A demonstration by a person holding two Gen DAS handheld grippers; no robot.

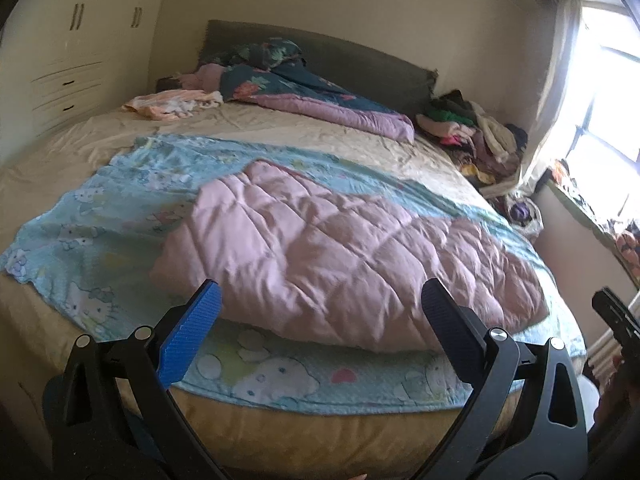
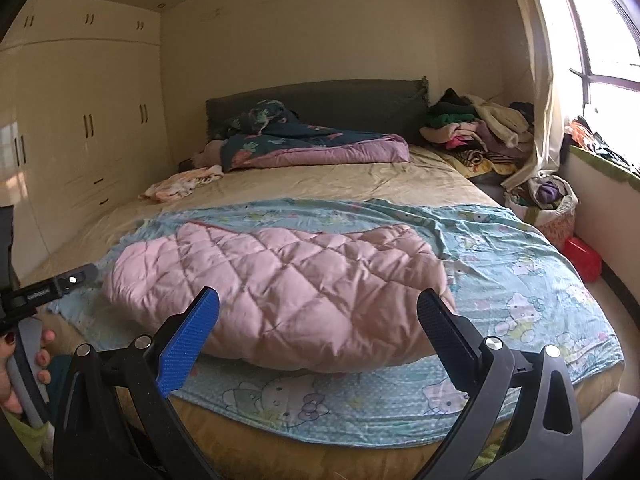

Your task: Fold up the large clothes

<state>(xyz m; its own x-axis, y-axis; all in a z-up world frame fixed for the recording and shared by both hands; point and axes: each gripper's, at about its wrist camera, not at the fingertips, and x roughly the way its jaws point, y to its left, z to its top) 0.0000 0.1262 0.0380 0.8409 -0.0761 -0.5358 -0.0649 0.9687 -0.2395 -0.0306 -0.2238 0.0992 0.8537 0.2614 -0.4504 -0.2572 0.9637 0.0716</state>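
Observation:
A pink quilted blanket (image 1: 340,256) lies folded over on its light-blue cartoon-print side (image 1: 100,208), spread on the near half of the bed. It also shows in the right wrist view (image 2: 288,288), with the blue print side (image 2: 520,280) around it. My left gripper (image 1: 320,312) is open and empty, held in front of the pink fold's near edge, above the bed's foot. My right gripper (image 2: 318,312) is open and empty, likewise in front of the fold. The right gripper's body shows at the left view's right edge (image 1: 616,316); the left gripper's shows in the right view (image 2: 44,288).
A beige sheet (image 1: 280,128) covers the bed. A dark floral duvet (image 1: 296,80) and a peach garment (image 1: 172,104) lie near the grey headboard (image 1: 360,60). A clothes heap (image 1: 480,136) sits at the far right. Wardrobes (image 2: 80,128) stand left; a basket (image 2: 544,204) and red box (image 2: 582,258) stand by the window.

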